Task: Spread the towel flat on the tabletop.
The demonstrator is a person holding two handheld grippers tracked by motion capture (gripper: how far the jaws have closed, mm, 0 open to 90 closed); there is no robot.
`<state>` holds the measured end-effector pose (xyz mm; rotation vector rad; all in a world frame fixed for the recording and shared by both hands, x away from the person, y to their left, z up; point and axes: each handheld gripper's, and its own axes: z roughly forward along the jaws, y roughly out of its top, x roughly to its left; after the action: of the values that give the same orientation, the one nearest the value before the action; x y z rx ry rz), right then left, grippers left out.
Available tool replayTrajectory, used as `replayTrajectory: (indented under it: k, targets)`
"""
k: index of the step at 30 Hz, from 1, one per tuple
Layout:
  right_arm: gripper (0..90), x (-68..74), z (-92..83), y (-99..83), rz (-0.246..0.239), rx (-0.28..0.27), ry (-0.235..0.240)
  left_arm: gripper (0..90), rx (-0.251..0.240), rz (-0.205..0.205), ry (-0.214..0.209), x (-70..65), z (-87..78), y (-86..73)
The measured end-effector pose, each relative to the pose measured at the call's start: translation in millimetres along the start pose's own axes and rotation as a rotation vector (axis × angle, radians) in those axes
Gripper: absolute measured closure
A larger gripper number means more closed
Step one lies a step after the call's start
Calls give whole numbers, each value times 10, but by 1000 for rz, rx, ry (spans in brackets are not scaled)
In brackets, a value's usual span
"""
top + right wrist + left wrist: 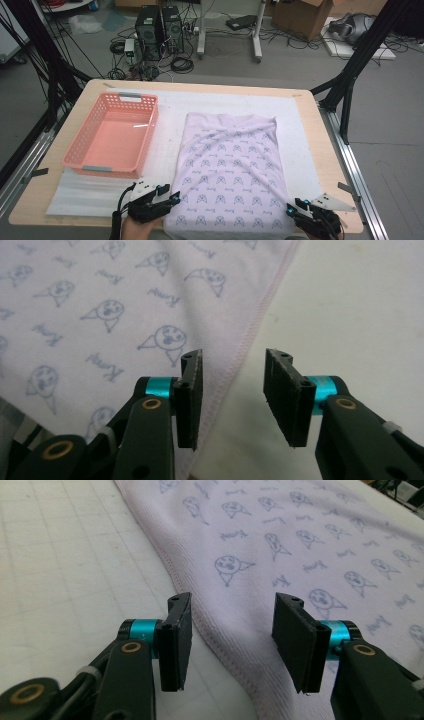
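Two grippers, left (172, 199) and right (291, 209), jaws parted and empty, straddling near hems of printed towel (230, 170), presumably for folding

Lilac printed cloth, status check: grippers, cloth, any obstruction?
Left gripper open, astride the lilac printed cloth's hemmed edge. Right gripper open over the opposite hem. Cloth flat, unheld. Pink plastic basket well aside.

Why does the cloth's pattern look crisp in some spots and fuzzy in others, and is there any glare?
High view: even, soft light, a small glint on the pink basket floor, and the cloth print is small but readable. Left gripper view: print is sharp near the left gripper and softens farther away. Right gripper view: the right gripper jaws are sharp, the table is washed pale.
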<state>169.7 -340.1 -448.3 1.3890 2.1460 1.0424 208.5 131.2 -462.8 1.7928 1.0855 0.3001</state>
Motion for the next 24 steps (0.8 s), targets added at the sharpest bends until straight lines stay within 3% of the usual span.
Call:
replayTrajectory:
  k: [3,5,6,7,15,19,22,23,24]
  targets:
    - [638,41,53,34,-23,6,-22,544,12,81,47,-83,57,15]
    - [786,38,58,46,-27,11,-26,615,14,149,102,-144,71,0]
    - [875,46,59,55,-26,21,-11,707,10,165,93,-144,64,-12]
    - [877,60,64,65,-39,25,-13,852,17,141,76,-136,60,-8]
    - [883,-17,-49,-8,9,29,11,871,48,74,53,-111,-67,-26]
    - [883,-19,-145,-61,-10,36,33,869,45,86,53,-173,-100,-48]
    - [881,-45,-194,-80,2,36,45,844,27,91,37,-188,-111,-44]
    - [858,-52,-199,-79,7,28,56,772,24,92,34,-183,-107,-43]
    - [782,-55,-207,-75,15,17,73,688,29,88,25,-171,-103,-36]
